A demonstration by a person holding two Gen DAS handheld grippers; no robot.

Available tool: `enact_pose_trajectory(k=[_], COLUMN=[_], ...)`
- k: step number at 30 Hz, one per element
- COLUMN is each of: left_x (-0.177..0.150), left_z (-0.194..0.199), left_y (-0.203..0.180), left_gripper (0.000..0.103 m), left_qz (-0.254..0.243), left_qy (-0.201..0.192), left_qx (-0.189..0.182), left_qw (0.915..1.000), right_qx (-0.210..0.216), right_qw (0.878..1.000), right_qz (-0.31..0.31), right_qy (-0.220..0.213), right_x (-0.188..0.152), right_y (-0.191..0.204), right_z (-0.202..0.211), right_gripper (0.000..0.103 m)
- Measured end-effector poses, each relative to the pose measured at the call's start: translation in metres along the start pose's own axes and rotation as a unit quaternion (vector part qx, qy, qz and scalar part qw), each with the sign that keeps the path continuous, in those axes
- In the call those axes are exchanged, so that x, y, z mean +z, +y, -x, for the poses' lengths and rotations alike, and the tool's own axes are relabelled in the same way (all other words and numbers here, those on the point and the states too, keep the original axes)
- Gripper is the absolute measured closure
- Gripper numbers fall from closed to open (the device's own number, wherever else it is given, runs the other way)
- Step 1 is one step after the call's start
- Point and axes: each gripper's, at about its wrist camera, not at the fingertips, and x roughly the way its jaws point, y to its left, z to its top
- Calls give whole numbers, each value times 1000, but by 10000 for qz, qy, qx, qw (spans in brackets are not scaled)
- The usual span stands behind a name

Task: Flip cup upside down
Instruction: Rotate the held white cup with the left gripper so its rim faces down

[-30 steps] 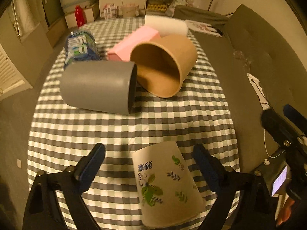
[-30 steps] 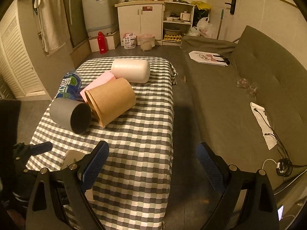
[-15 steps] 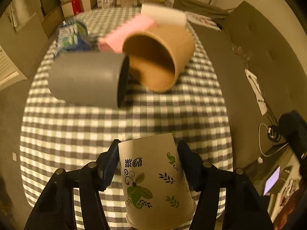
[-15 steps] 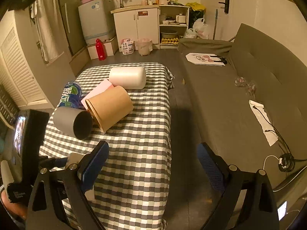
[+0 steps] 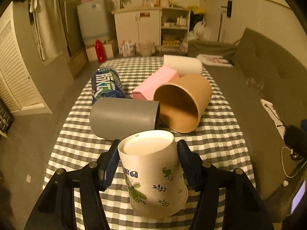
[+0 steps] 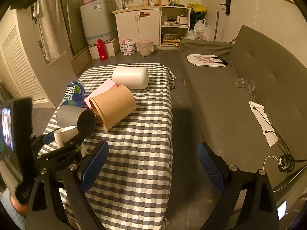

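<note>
While its blue pads are pressing both sides of the printed paper cup (image 5: 153, 174), the left gripper (image 5: 146, 157) is holding that cup base-up at the near end of the checkered table (image 5: 220, 149). The cup's flat bottom is facing up and slightly away from the camera, and its wide rim is pointing down toward the cloth; whether the rim is touching the cloth cannot be told. Green leaf prints and blue characters are showing on its wall.

Just beyond the cup, a gray cup (image 5: 124, 118) is lying on its side with its mouth turned right, beside a brown paper bucket (image 5: 184, 103) that is also lying down with its mouth facing the camera. Behind them a pink box (image 5: 155, 85) is resting, with a blue bottle (image 5: 106, 85) lying to its left and a white cylinder (image 5: 182, 65) lying at the far end of the table.

In the right wrist view, the right gripper (image 6: 151, 161) is hanging with its jaws wide apart and nothing between them, over the table's near right edge. The left gripper is appearing at the left there, clamped on the pale cup beside the gray cup. A gray sofa (image 6: 249, 88) is running along the right side of the room.
</note>
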Motion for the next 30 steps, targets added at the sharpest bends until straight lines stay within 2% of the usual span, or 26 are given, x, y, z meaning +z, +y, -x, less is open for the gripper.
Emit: enact_pose_trajectory(k=[3, 8, 9, 10, 11, 18, 19, 20, 22, 30], left_x=[-11, -33, -36, -39, -41, -56, -57, -57, -57, -41], left_z=[10, 11, 10, 9, 7, -2, -3, -3, -5, -7], left_y=[-2, -5, -5, -5, -5, 6, 6, 6, 6, -4], left_gripper=[42, 41, 38, 29, 23, 24, 25, 31, 36, 37], left_qz=[-87, -166, -178, -173, -152, 169, 158, 161, 214, 108], left_qy=[-48, 203, 215, 222, 230, 396, 402, 398, 340, -30], left_qx=[-27, -179, -151, -52, 37, -288, -289, -309, -464, -504], left_qw=[9999, 9995, 9995, 9996, 9996, 9987, 9986, 9986, 9981, 9987], right_qx=[-10, 5, 5, 7, 4, -4, 1, 5, 9, 9], right_qw=[10000, 10000, 9999, 10000, 10000, 10000, 10000, 10000, 10000, 10000], right_qz=[-6, -21, -17, -9, -1, -20, -19, -18, -4, 25], right_qy=[45, 96, 100, 98, 94, 72, 71, 72, 69, 71], right_x=[0, 0, 0, -1, -1, -2, -2, -2, -2, -3], right_y=[0, 1, 1, 1, 2, 1, 1, 1, 2, 3], right_z=[-3, -6, -6, -6, -5, -2, -2, -2, 0, 1], right_gripper=[10, 10, 10, 10, 10, 10, 10, 10, 10, 10])
